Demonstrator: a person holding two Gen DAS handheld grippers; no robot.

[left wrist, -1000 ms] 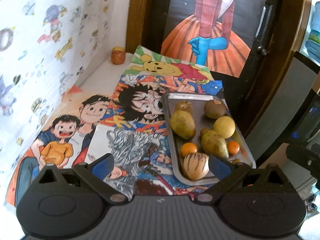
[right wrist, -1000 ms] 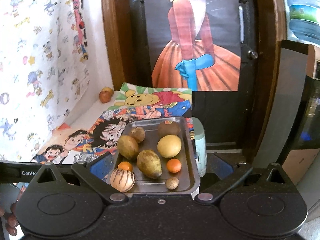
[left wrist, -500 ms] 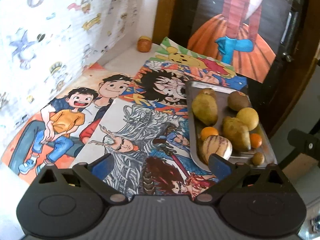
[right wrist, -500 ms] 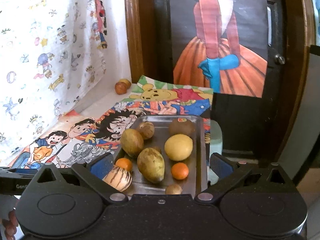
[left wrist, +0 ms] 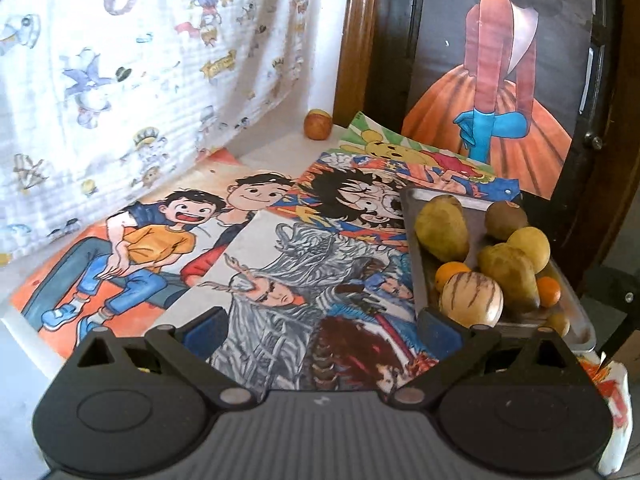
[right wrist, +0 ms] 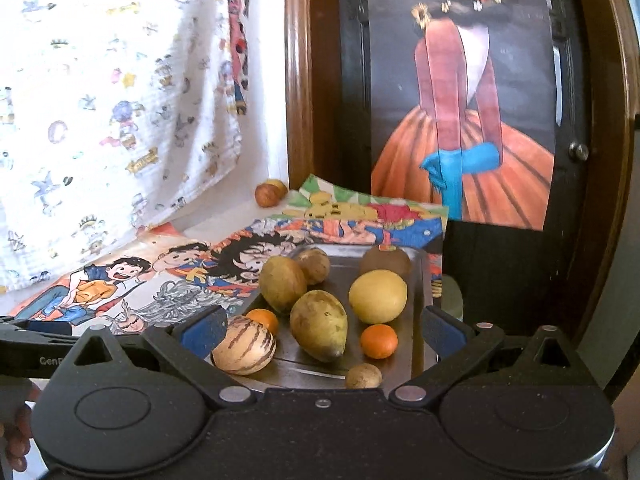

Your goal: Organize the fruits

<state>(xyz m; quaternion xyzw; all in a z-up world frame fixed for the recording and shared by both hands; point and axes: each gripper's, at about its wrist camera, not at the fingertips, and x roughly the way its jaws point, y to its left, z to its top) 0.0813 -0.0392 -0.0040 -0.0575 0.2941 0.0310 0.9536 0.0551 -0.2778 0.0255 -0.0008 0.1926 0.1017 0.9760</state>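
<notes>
Right wrist view: right gripper (right wrist: 322, 328) spread wide and empty over tray (right wrist: 420, 312) crowded with fruits (right wrist: 318, 324), left gripper (left wrist: 322, 328) likewise apart above posters (left wrist: 280, 280), stray fruit (left wrist: 318, 125) alone in corner; stage unclear, sorting begun or finished.

L gripper (left wrist: 322, 328) hovering w/ jaws spread wide, holding nothing, R gripper (right wrist: 322, 326) likewise gaping & empty, person's fingers (right wrist: 16, 436) curling at lower-left edge
</notes>
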